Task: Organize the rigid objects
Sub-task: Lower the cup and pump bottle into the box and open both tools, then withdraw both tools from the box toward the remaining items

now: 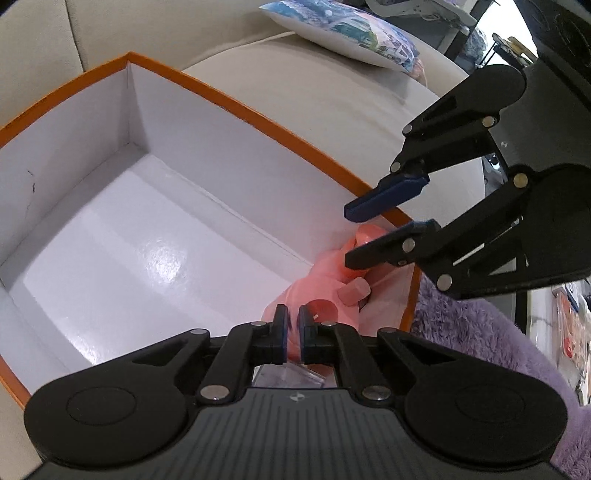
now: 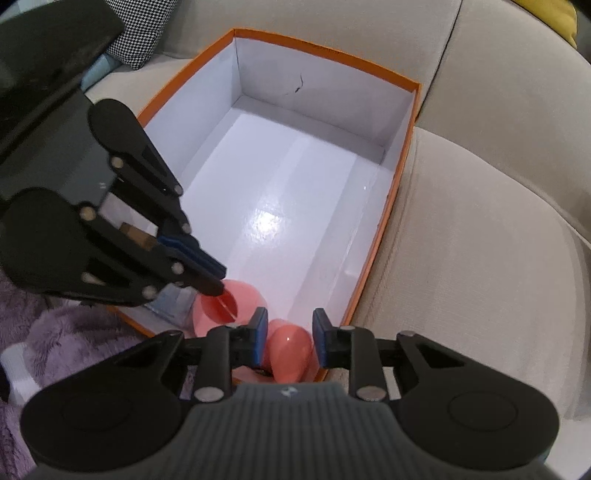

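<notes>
An orange-rimmed box [image 1: 236, 101] with a white inside sits on a beige sofa; it also shows in the right wrist view [image 2: 400, 173]. A pink plastic toy [image 1: 332, 273] lies in the box's near corner. My left gripper [image 1: 292, 325] is shut on a thin edge of the pink toy [image 2: 221, 304]; in the right wrist view its tips [image 2: 218, 282] pinch the rim of a pink cup-like part. My right gripper [image 2: 289, 332] is open, its fingers on either side of a rounded pink part [image 2: 288, 350] without touching. It also shows in the left wrist view [image 1: 360, 236].
Beige sofa cushions [image 2: 480, 221] surround the box. A printed pillow [image 1: 354, 33] lies behind it, and a houndstooth pillow [image 2: 140, 33] at the far left. A purple fuzzy blanket [image 1: 480, 332] lies at the box's near side.
</notes>
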